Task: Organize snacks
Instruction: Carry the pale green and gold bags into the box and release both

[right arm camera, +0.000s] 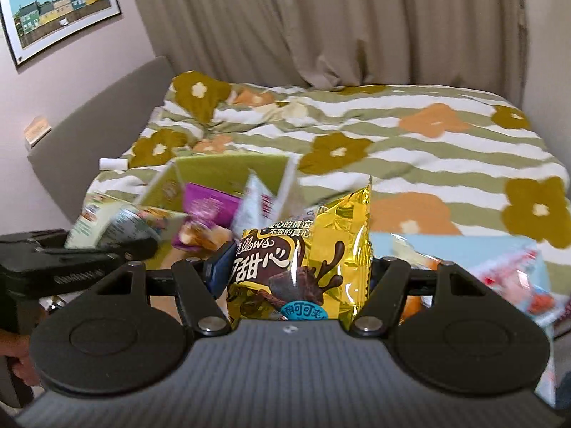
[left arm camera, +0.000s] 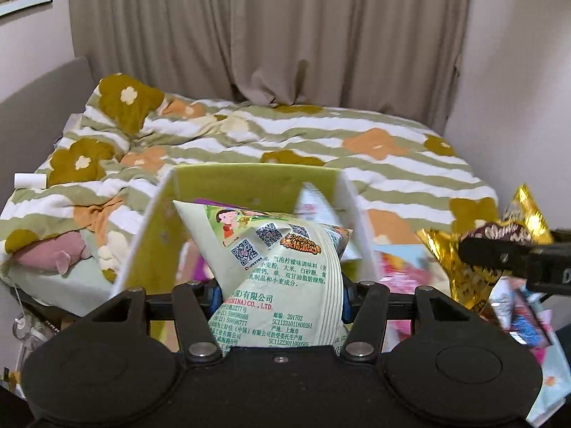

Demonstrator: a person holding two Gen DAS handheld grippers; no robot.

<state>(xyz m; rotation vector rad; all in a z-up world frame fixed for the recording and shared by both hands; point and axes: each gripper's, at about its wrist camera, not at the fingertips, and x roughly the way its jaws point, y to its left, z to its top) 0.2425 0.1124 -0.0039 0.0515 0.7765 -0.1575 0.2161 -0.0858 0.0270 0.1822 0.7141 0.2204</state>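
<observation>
Blk grippers, blue-padded fingers [left arm camera: 214, 294], silver screws.

Gold snack packet [right arm camera: 303, 260] between right tool's [right arm camera: 296, 271] pads, above flowered bedspread [right arm camera: 446, 164].

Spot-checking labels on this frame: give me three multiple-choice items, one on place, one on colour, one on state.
1. Where does the green bin stand?
A. on the floor
B. on the striped flowered bed cover
C. on a shelf

2. What colour is the packet in the right tool?
A. gold with brown
B. plain blue
C. red

3. What state is the left tool in?
A. open and empty
B. shut on the pale green snack packet
C. shut on a bottle

Answers: 1 B, the cover surrounds the bin in both views. 2 A, the gold snack packet carries a brown chocolate print. 3 B, the packet with printed text sits pinched between its fingers.
</observation>
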